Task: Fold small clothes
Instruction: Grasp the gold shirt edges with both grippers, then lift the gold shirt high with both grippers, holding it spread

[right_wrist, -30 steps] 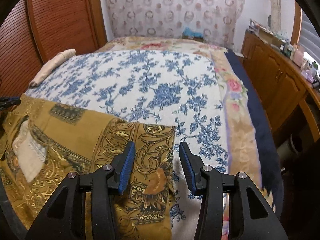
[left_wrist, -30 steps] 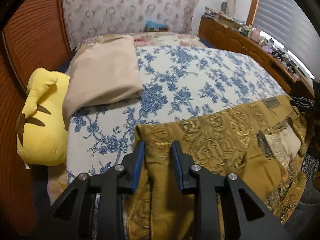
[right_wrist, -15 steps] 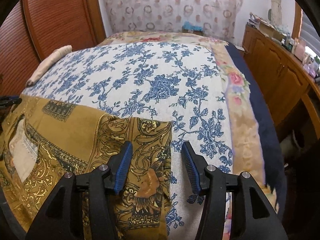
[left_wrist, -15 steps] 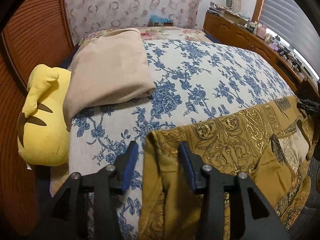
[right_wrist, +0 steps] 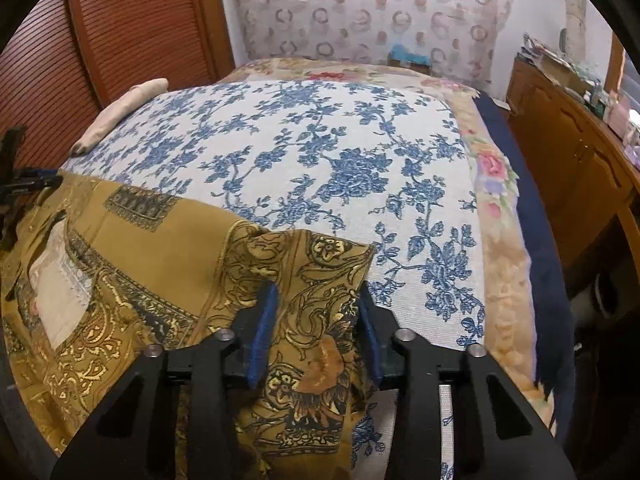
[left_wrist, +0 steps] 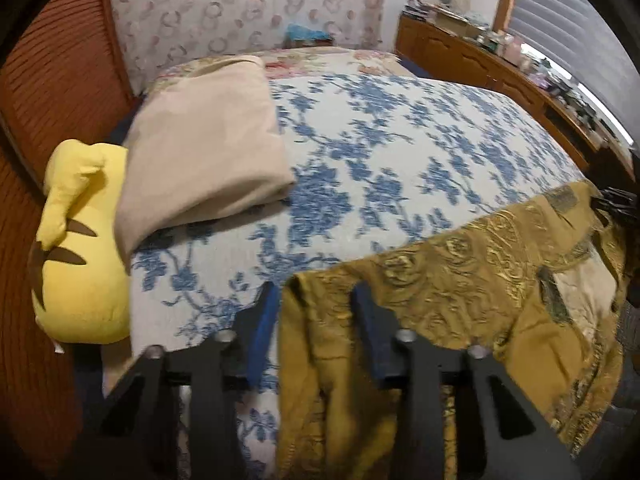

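An ochre garment (left_wrist: 460, 272) with gold and black print lies across the near edge of the bed and hangs over it. My left gripper (left_wrist: 316, 304) straddles its left corner. The jaws are closing with the cloth between them, and the pads do not clearly press it. At the garment's (right_wrist: 160, 248) right corner, my right gripper (right_wrist: 318, 300) is also closing with cloth filling the gap. Each gripper shows at the edge of the other's view: the right gripper (left_wrist: 616, 200) and the left gripper (right_wrist: 28, 180).
A blue-flowered white bedspread (left_wrist: 400, 152) covers the bed. At the far left lie a folded beige cloth (left_wrist: 204, 152) and a yellow plush toy (left_wrist: 76, 264). A wood-slat wall (left_wrist: 52, 80) runs along the left. A cluttered wooden dresser (right_wrist: 580, 160) stands on the right.
Both pairs of jaws stood wider half a second ago and have narrowed around the garment's corners. The hands have hardly shifted.
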